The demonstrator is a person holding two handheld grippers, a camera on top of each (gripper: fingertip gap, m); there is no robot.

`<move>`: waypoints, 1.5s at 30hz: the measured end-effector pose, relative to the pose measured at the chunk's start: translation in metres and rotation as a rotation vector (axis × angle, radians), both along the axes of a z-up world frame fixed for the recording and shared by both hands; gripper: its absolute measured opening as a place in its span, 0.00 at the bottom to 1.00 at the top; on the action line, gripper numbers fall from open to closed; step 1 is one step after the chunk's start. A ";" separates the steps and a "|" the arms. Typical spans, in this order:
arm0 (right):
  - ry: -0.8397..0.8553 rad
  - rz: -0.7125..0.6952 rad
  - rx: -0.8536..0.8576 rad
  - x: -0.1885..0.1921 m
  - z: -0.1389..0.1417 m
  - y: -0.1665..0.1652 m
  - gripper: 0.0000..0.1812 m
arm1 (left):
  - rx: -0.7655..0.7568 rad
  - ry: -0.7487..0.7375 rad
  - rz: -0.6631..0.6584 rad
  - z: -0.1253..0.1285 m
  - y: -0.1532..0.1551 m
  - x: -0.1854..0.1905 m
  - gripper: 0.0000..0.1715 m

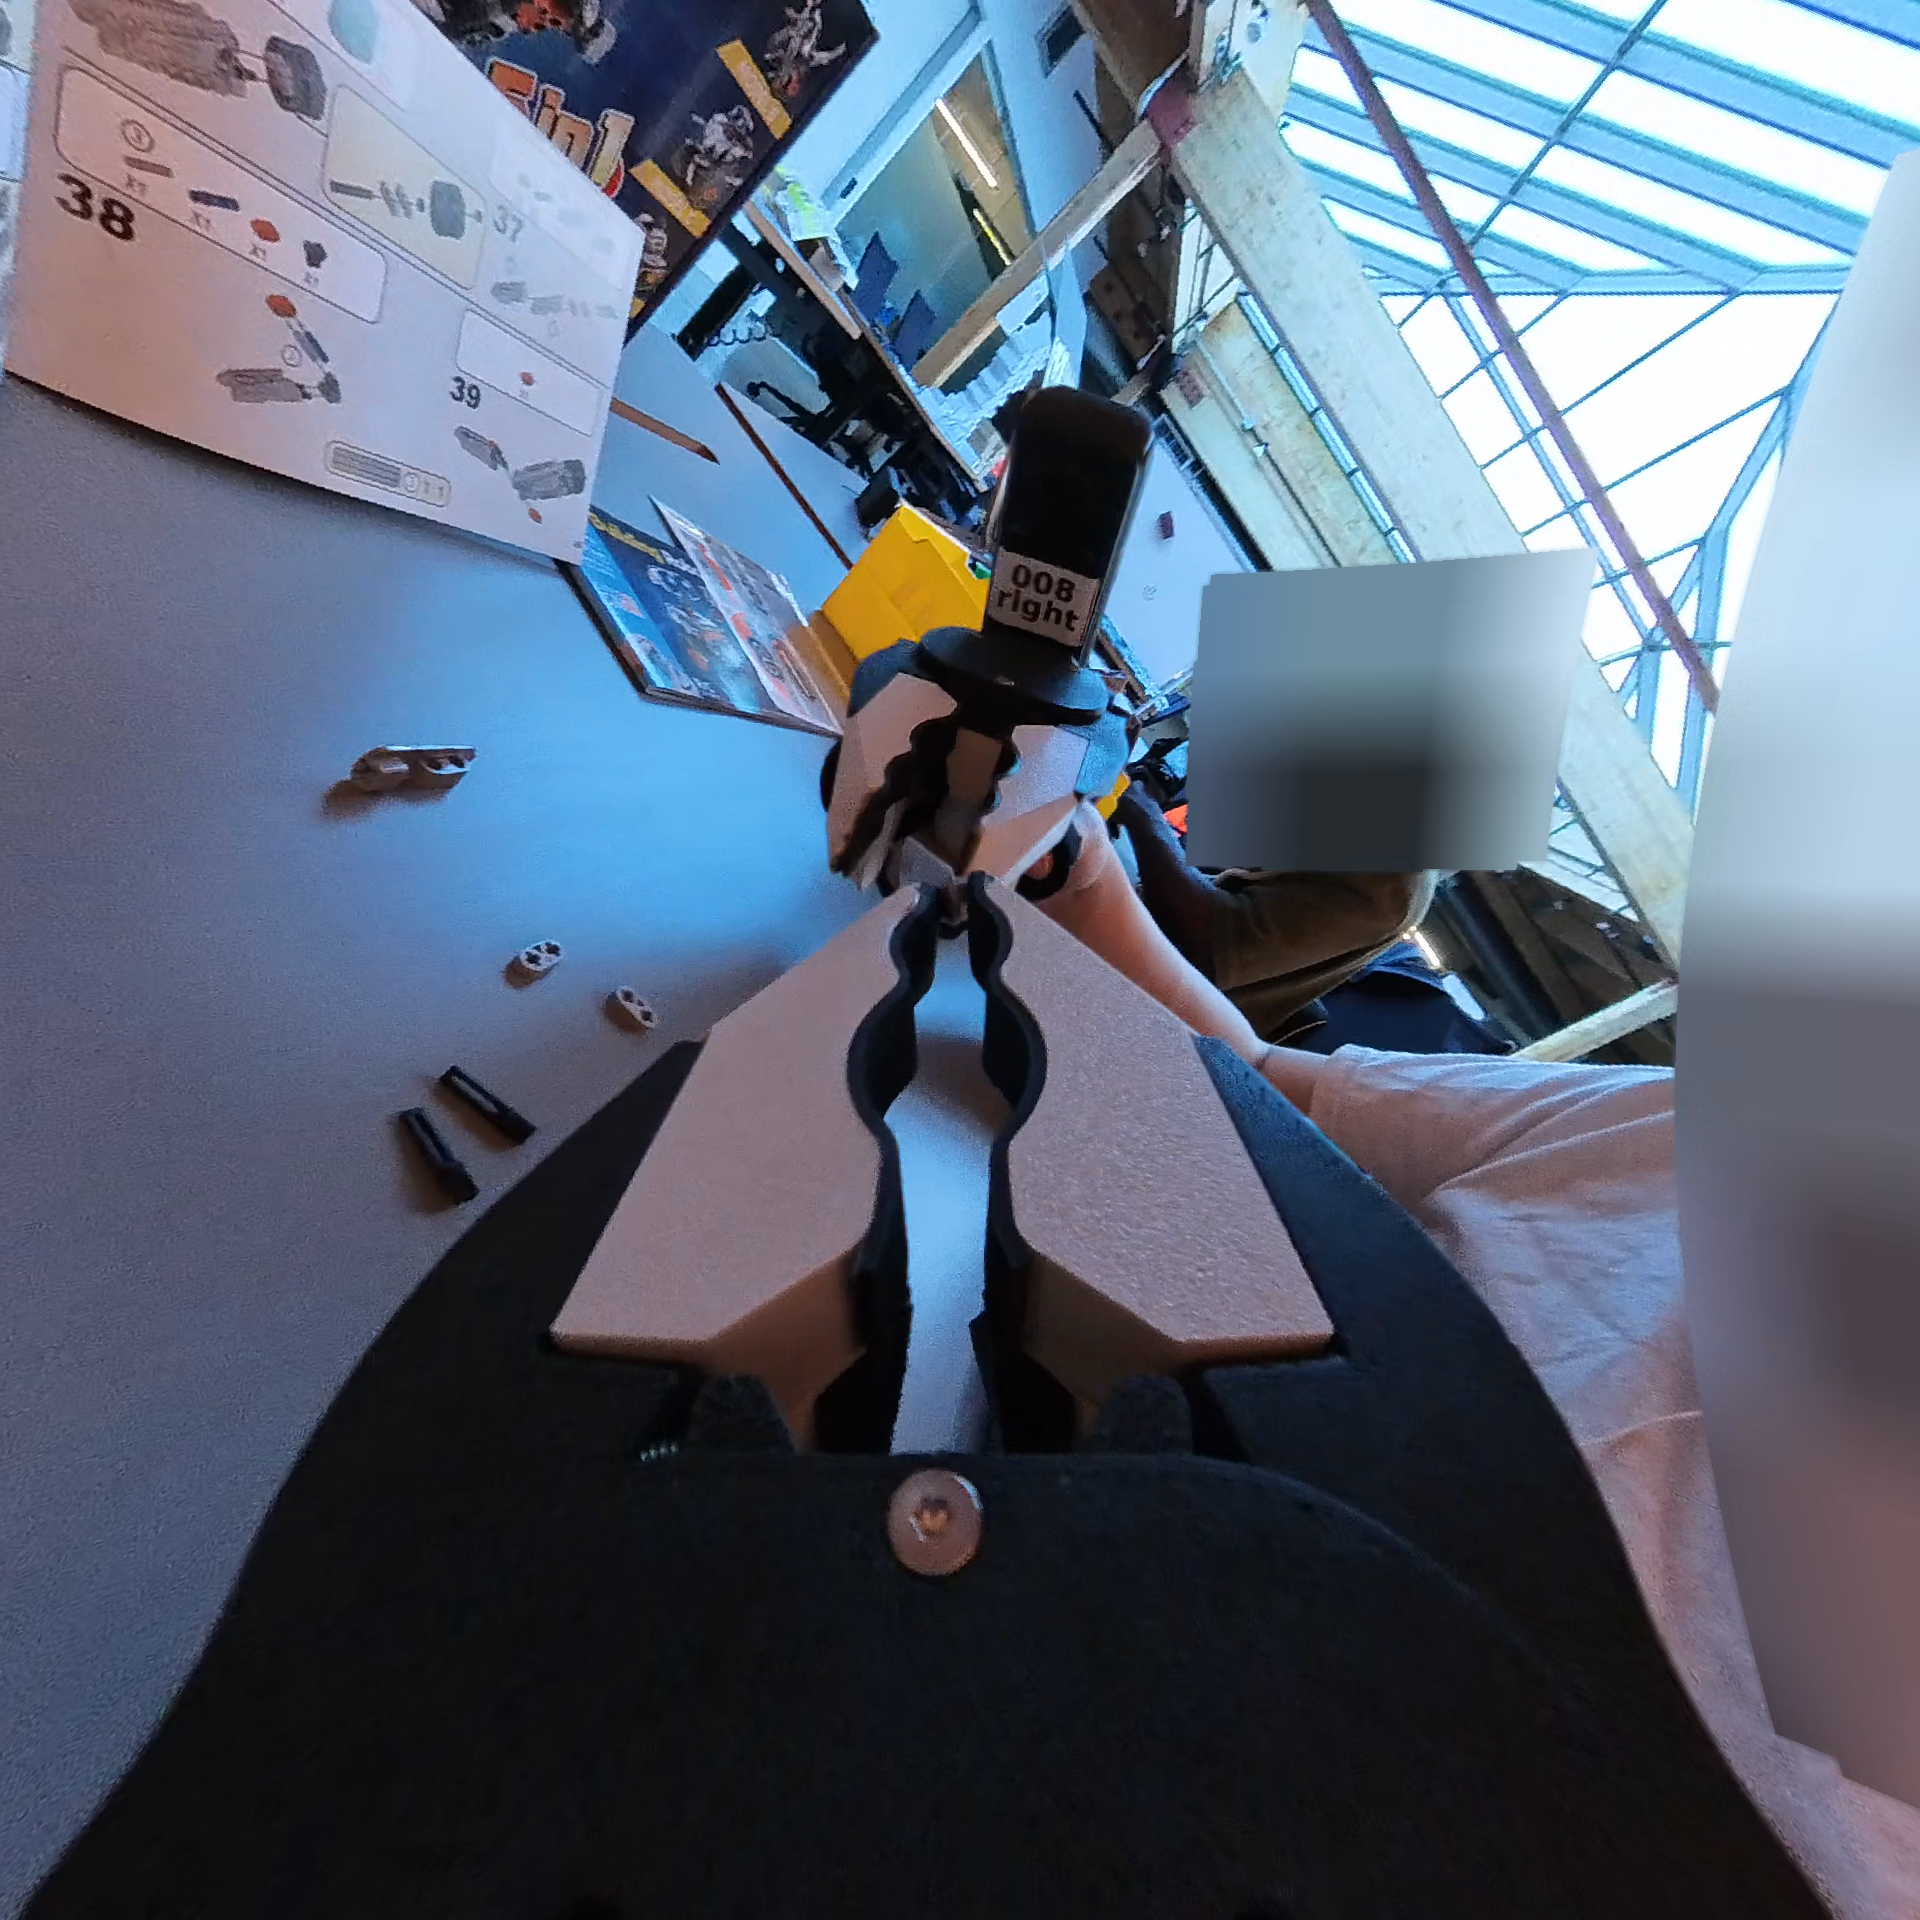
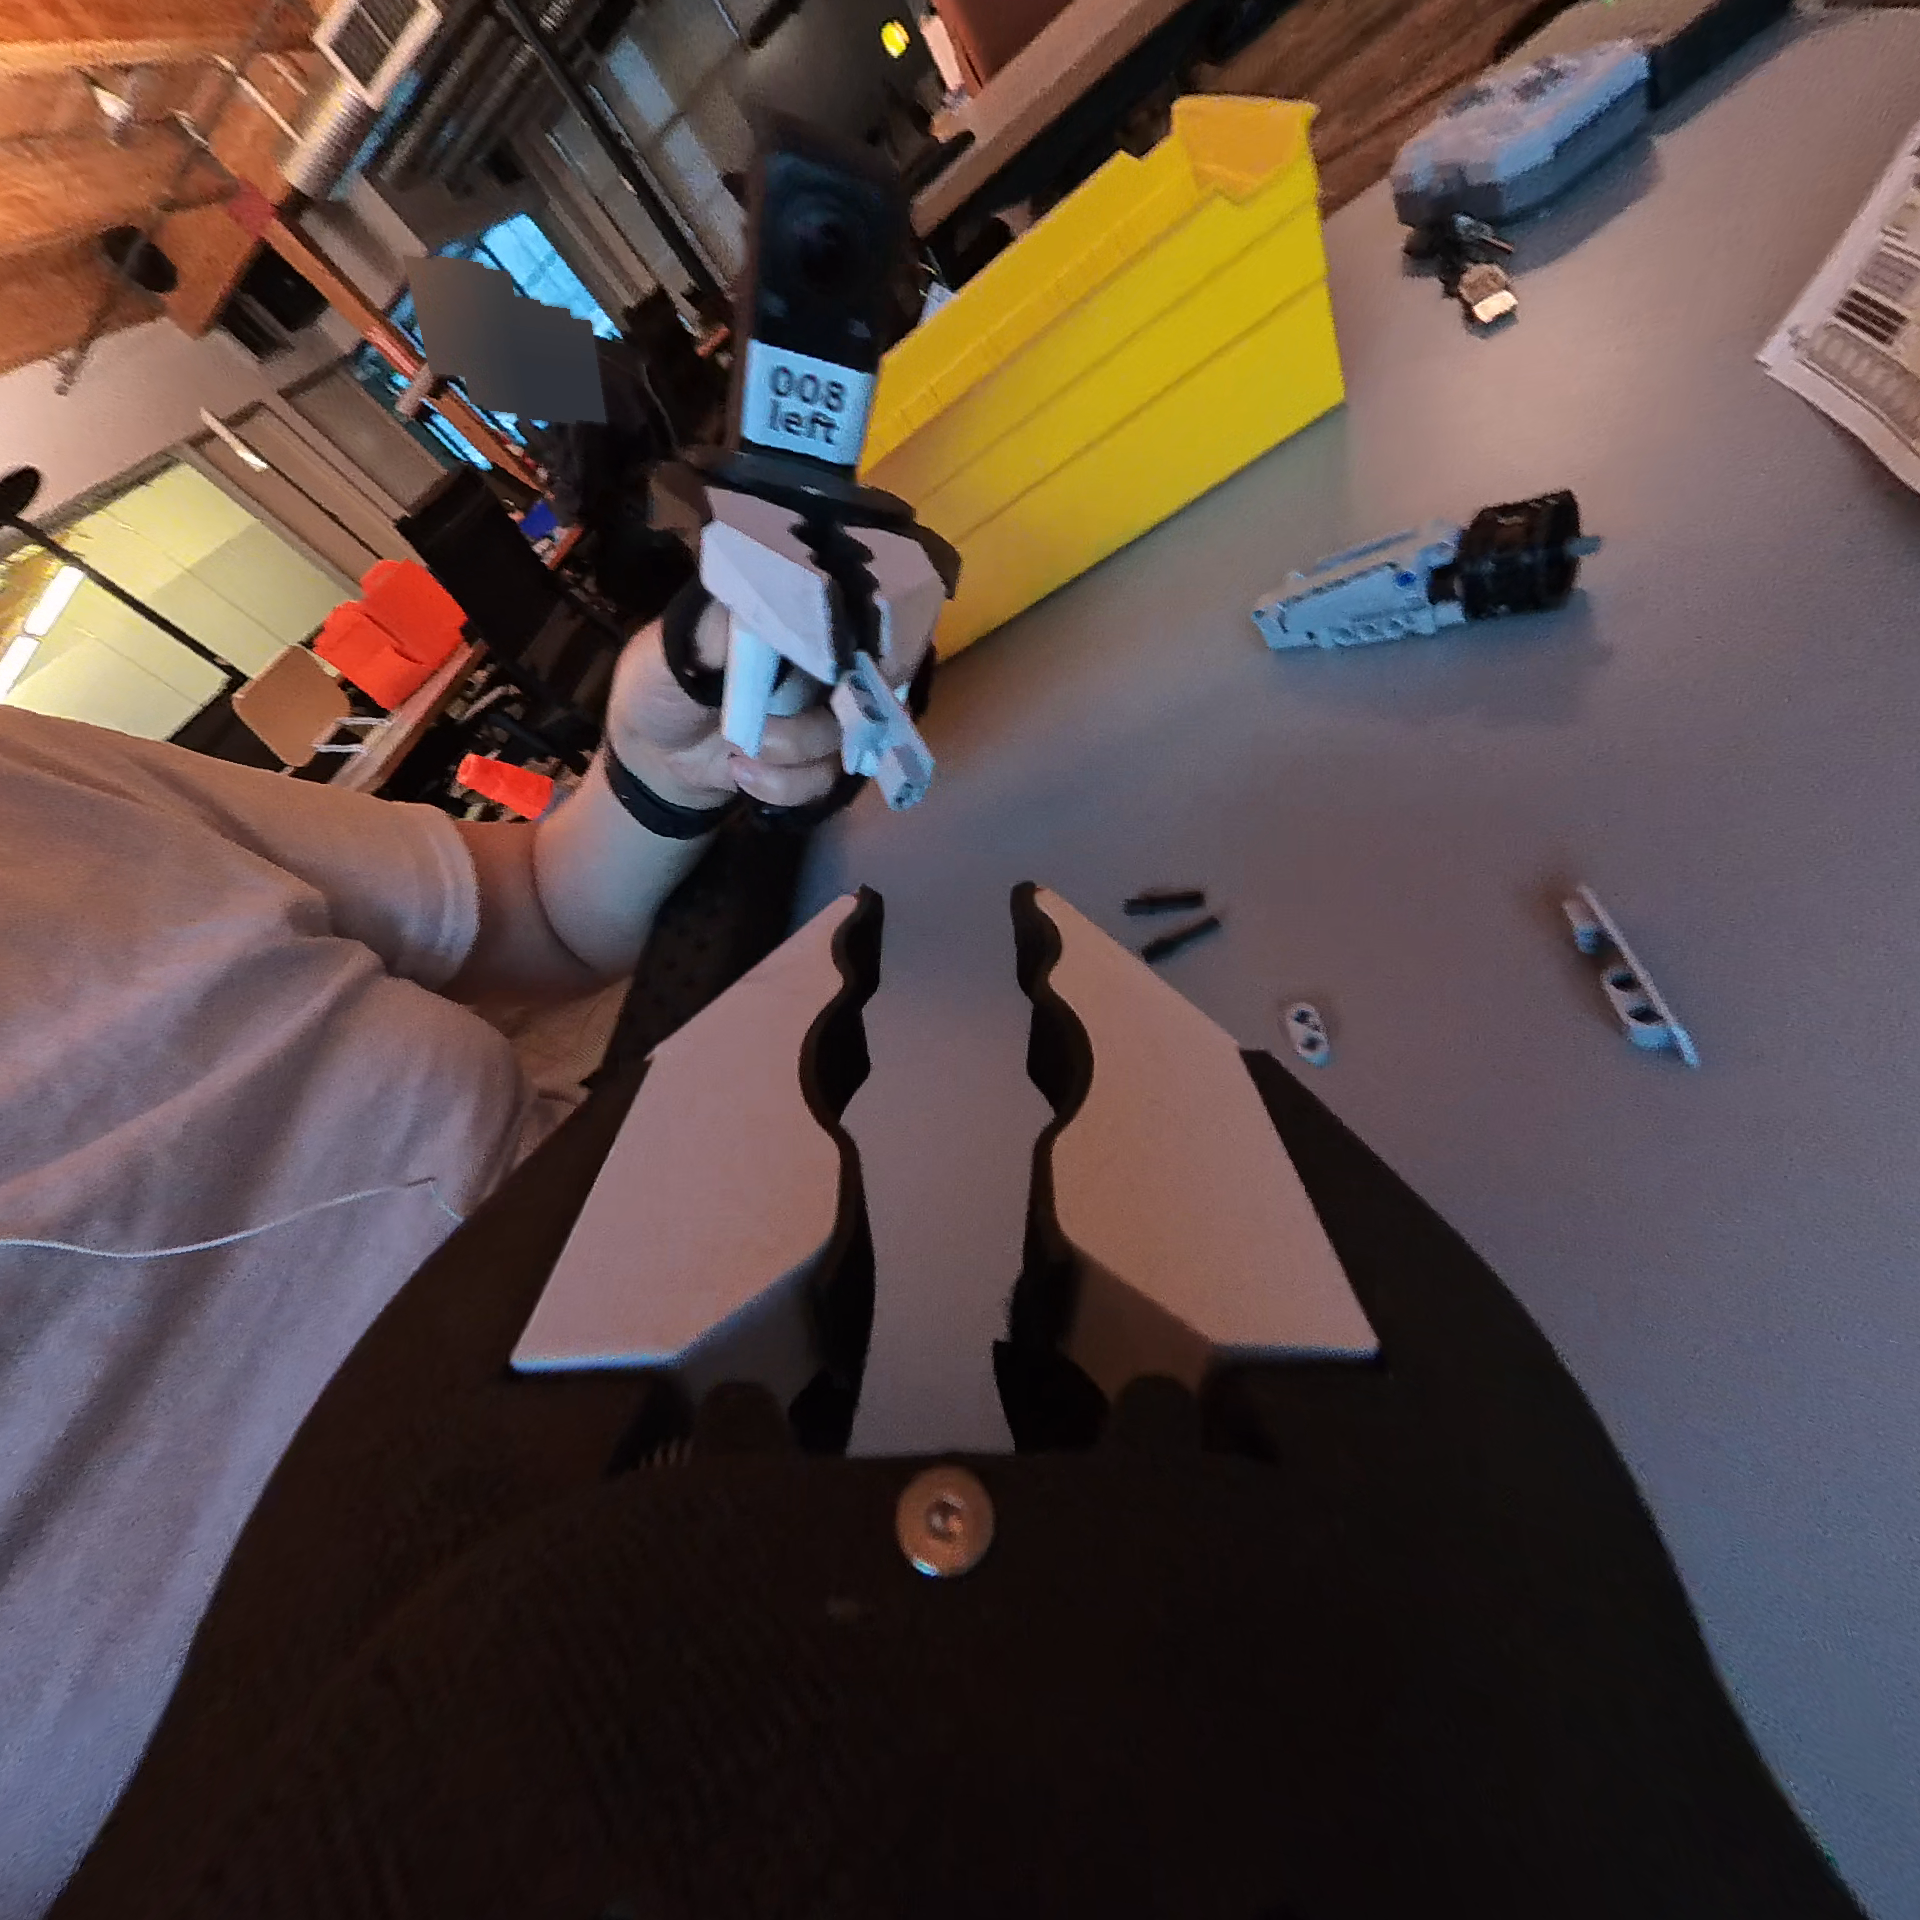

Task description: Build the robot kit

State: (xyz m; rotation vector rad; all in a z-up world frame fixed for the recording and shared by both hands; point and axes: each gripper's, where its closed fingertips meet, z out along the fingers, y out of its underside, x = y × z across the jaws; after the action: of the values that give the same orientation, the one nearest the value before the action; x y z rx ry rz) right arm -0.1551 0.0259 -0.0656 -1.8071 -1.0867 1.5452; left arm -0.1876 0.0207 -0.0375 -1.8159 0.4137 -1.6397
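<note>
Jaws on the left gripper [image 2: 868, 665] pinch a pale grey perforated plastic beam [image 2: 885, 740] at their tips, raised above the grey tabletop [image 2: 1351, 1299]; those on the right gripper [image 2: 945, 902] stand apart with nothing between them. On the table, well behind, sits a yellow plastic bin [image 2: 1122, 364], with a grey-and-black brick assembly [image 2: 1423, 587] nearer. A longer loose grey beam [image 2: 1626, 982], two black pins [image 2: 1169, 920] and a small grey two-hole connector [image 2: 1307, 1031] lie beside the right fingers.

The instruction sheet [image 1: 312, 260] and printed paper [image 2: 1860, 312] are cut off by picture edges.
</note>
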 end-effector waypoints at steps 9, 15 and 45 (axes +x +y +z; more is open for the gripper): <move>0.044 0.010 -0.042 -0.013 0.003 -0.006 0.13 | -0.004 -0.011 -0.012 0.001 -0.001 0.001 0.02; 0.079 0.006 -0.062 -0.018 0.006 -0.004 0.13 | 0.004 0.002 -0.026 -0.001 -0.003 0.004 0.02; -0.223 0.070 0.235 -0.016 -0.052 -0.022 0.03 | 0.332 0.718 -0.175 -0.082 -0.024 0.009 0.05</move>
State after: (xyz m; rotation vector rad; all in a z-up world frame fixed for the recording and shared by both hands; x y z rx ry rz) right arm -0.1716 0.0035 -0.1178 -1.8236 -1.3866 1.2148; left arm -0.1789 -0.0031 -0.1199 -2.0922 1.1089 -0.8874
